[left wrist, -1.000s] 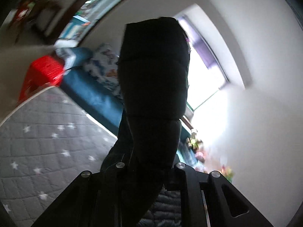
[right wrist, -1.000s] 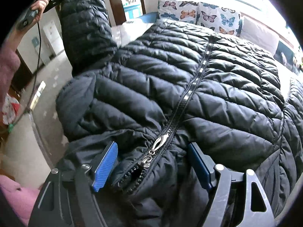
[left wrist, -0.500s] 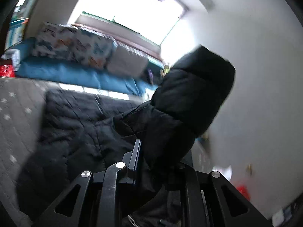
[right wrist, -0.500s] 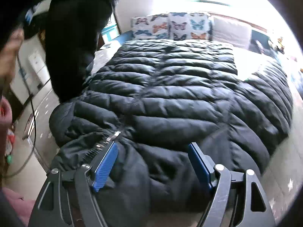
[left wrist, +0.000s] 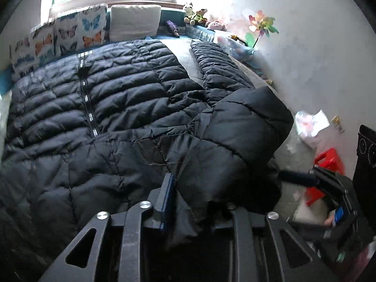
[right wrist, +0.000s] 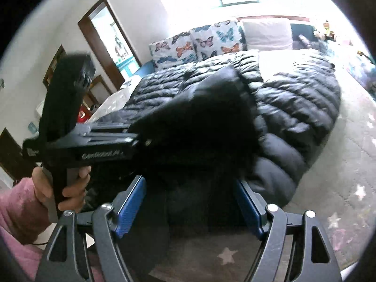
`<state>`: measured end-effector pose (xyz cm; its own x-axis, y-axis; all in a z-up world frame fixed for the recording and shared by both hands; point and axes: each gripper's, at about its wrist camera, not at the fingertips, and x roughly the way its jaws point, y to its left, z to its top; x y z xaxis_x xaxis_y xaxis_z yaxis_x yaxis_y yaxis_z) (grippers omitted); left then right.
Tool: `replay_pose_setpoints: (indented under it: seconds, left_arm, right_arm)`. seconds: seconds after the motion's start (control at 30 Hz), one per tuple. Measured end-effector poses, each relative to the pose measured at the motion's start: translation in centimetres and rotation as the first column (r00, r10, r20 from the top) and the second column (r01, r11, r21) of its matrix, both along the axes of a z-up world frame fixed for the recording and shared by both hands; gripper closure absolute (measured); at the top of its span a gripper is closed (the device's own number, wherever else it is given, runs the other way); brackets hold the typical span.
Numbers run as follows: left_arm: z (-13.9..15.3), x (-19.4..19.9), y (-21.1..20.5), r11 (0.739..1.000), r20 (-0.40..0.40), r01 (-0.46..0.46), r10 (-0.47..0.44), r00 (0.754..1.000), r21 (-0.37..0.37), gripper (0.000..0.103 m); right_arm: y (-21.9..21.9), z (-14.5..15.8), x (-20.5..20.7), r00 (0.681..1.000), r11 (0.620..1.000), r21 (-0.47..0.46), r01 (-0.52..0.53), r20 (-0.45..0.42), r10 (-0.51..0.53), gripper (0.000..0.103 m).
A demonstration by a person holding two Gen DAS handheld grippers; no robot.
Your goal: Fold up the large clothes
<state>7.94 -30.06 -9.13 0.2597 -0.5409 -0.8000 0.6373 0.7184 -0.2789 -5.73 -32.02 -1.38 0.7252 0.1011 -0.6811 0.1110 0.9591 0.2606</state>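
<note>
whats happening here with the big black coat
A person in a pink sleeve holds a gripper in each hand and is folding a black puffer jacket spread on a star-patterned bed cover. The left gripper has one sleeve between its fingers, laid across the jacket's body, and its jaws are opening. The right gripper hangs open over the near end of the jacket, gripping nothing. The other sleeve lies out flat beside the jacket.
</note>
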Motion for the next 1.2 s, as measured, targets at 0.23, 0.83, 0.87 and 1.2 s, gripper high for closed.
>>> replay_pose_setpoints:
  seconds: [0.23, 0.83, 0.87, 1.2]
  left_arm:
    - [5.3, -0.9, 2.7, 0.988, -0.061, 0.026, -0.036, 0.997, -0.155, 0.018]
    - [12.3, 3.3, 24.1, 0.931, 0.043, -0.296, 0.312, 0.949, -0.214, 0.014]
    - [11.5, 3.6, 24.9, 0.929, 0.027, -0.309, 0.321, 0.947, -0.204, 0.014]
    - [3.4, 2.9, 24.7, 0.964, 0.057, -0.249, 0.255, 0.965, -0.089, 0.014]
  right_arm:
    - [-1.3, 3.9, 0.0, 0.996, 1.000, -0.004, 0.026, 0.090, -0.026, 0.019]
    - [1.8, 4.7, 5.8, 0.996, 0.988, -0.149, -0.043, 0.075, 0.055, 0.019]
    - [2.2, 4.3, 6.4, 0.996, 0.988, -0.141, -0.068, 0.054, 0.077, 0.019]
    - [-0.7, -4.7, 8.7, 0.982, 0.987, -0.154, -0.037, -0.191, 0.008, 0.021]
